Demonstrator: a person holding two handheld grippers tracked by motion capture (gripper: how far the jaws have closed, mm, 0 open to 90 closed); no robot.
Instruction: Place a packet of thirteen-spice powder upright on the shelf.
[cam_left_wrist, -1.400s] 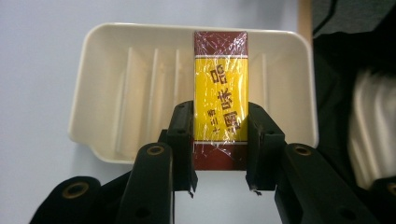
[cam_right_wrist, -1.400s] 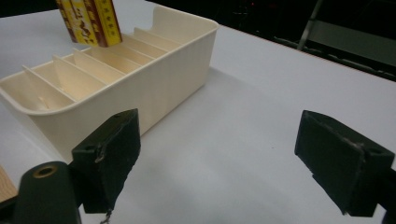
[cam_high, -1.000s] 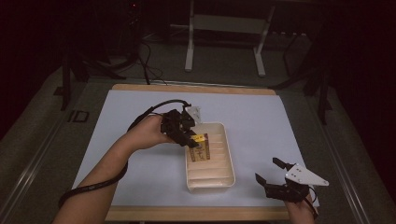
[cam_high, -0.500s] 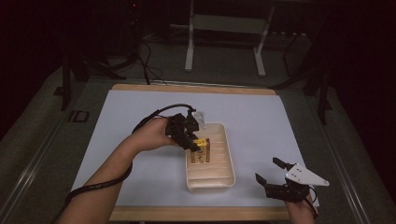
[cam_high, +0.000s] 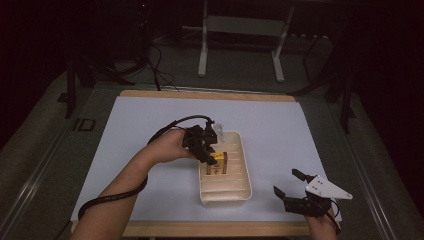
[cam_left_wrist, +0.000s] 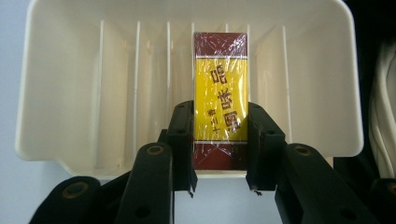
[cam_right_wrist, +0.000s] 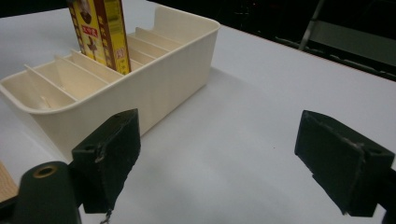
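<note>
**Mia:** High view first. What sits closest to the person?

**Ben:** The right gripper (cam_high: 292, 191) is nearest, low at the right by the table's front edge. Its jaws stand wide apart with nothing between them. It hangs over the pale blue table (cam_high: 150, 130), well apart from the tray.

**Mia:** And the right gripper view?

**Ben:** Its two black jaws rise far from each other over bare table. Past the left one is the cream tray (cam_right_wrist: 177, 60), with thin walls that cut it into slots. A box (cam_right_wrist: 100, 32) stands up tall in one slot.

**Mia:** What comes next, going farther out?

**Ben:** The tray (cam_high: 244, 192) lies in the middle of the table. The left gripper (cam_high: 210, 159) leans over its left wall, with the person's left hand (cam_high: 167, 147) behind it.

**Mia:** Is it holding something?

**Ben:** Yes. In the left gripper view the two jaws (cam_left_wrist: 220, 140) press on both long sides of the yellow and dark red box (cam_left_wrist: 220, 79). The box has shiny wrap and dark writing. Its far end reaches down between two slot walls of the tray (cam_left_wrist: 60, 84).

**Mia:** Does it touch the bottom?

**Ben:** That part is hidden, so it may or may not.

**Mia:** And farthest away?

**Ben:** Past the table is a dark floor with a pale metal stand (cam_high: 240, 30) and some cables (cam_high: 155, 55).
</note>
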